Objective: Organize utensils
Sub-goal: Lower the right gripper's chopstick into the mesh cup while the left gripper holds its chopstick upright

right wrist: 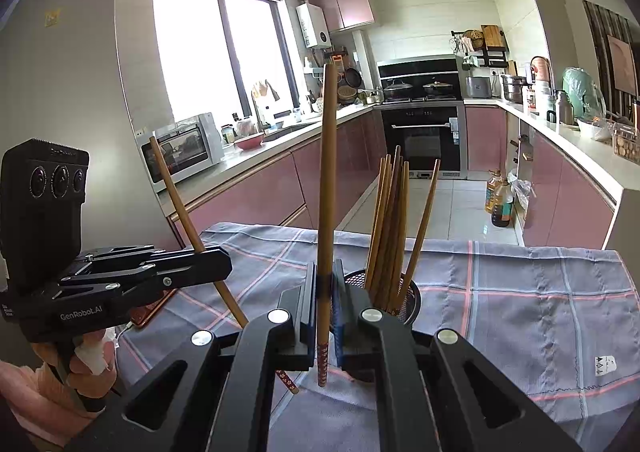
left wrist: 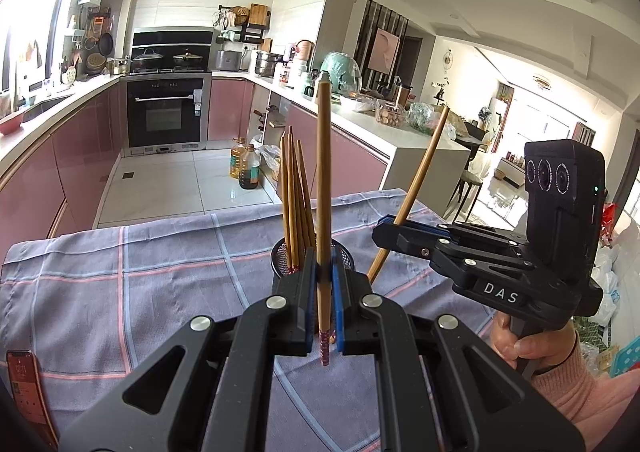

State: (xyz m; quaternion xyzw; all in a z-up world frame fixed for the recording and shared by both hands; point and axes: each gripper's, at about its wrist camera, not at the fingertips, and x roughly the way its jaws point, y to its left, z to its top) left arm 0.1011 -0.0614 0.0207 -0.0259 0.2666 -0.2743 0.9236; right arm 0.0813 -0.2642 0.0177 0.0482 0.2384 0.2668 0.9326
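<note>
A black mesh holder (left wrist: 280, 254) stands on the checked cloth with several wooden chopsticks (left wrist: 294, 204) upright in it. My left gripper (left wrist: 323, 272) is shut on one chopstick (left wrist: 323, 172), held nearly upright just in front of the holder. To the right, my right gripper (left wrist: 386, 232) is shut on another chopstick (left wrist: 422, 172) that leans right. In the right wrist view, my right gripper (right wrist: 325, 286) clamps its chopstick (right wrist: 326, 172) upright, left of the holder (right wrist: 413, 302). My left gripper (right wrist: 224, 264) sits further left with its tilted chopstick (right wrist: 180, 204).
A grey checked cloth (left wrist: 120, 272) covers the table. A phone (left wrist: 22, 380) lies at its left edge. A hand in a pink sleeve (left wrist: 532, 348) holds the right gripper's handle. Beyond the table lie a tiled floor, oil bottles (left wrist: 248, 168) and pink kitchen cabinets.
</note>
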